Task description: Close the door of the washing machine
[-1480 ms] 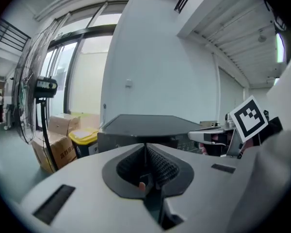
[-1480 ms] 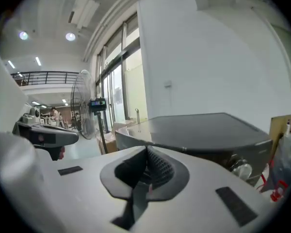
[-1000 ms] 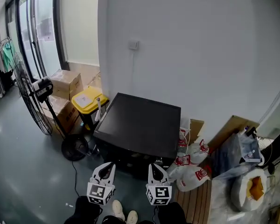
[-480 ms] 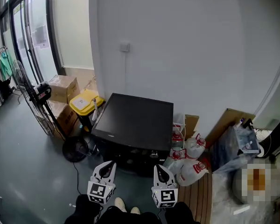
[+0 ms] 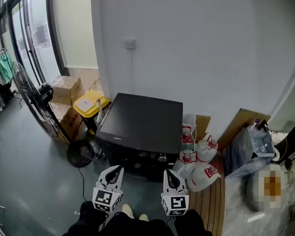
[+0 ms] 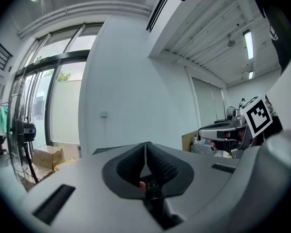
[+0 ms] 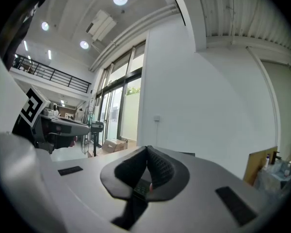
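Observation:
The washing machine (image 5: 142, 122) is a black box against the white wall, seen from above in the head view. Its dark front faces me with a round knob (image 5: 161, 157), and its door is not visible from this angle. My left gripper (image 5: 117, 169) is held low, just short of the machine's front left, pointing at it. My right gripper (image 5: 169, 173) is level with it, in front of the machine's right side. Neither touches the machine. In the left gripper view the left gripper (image 6: 145, 145) has its jaws pressed together on nothing. The right gripper (image 7: 147, 149) looks the same in its own view.
A yellow-lidded bin (image 5: 91, 103), cardboard boxes (image 5: 64, 88) and a standing fan (image 5: 39, 102) crowd the machine's left. White bags with red print (image 5: 199, 168) lie at its right, beside a slatted wooden platform (image 5: 206, 205) and leaning boards (image 5: 238, 124). The person's shoes (image 5: 130, 211) show below.
The head view has tilted up and shifted a little, so the machine sits higher in the picture. The right gripper has drifted slightly right. Both stay shut and low.

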`<state>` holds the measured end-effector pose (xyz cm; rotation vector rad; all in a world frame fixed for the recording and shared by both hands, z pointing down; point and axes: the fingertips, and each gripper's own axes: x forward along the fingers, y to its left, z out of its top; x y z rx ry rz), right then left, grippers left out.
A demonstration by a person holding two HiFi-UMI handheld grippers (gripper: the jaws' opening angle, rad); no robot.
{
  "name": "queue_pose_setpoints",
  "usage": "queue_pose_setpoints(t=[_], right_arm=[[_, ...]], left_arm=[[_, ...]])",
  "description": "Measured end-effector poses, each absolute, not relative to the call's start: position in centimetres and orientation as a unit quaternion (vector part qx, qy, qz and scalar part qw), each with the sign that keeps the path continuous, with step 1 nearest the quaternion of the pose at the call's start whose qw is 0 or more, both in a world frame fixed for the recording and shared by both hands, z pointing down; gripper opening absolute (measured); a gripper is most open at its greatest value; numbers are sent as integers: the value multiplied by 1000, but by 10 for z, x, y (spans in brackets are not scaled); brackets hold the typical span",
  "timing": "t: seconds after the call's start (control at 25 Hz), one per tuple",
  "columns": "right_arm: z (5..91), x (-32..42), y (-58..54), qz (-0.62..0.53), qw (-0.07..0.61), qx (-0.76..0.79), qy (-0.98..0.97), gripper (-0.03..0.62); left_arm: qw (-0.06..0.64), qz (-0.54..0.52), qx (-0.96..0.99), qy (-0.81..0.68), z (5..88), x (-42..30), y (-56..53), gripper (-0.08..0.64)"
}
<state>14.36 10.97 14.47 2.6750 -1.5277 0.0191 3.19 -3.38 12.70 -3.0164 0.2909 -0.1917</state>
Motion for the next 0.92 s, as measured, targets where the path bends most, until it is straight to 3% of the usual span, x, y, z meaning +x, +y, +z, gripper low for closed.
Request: queue_pose_setpoints(t=[0.92], right_arm=[[141, 140, 93, 3, 37, 863, -504, 17]], left_arm=[[45, -65, -993, 91, 131, 37, -42, 32]])
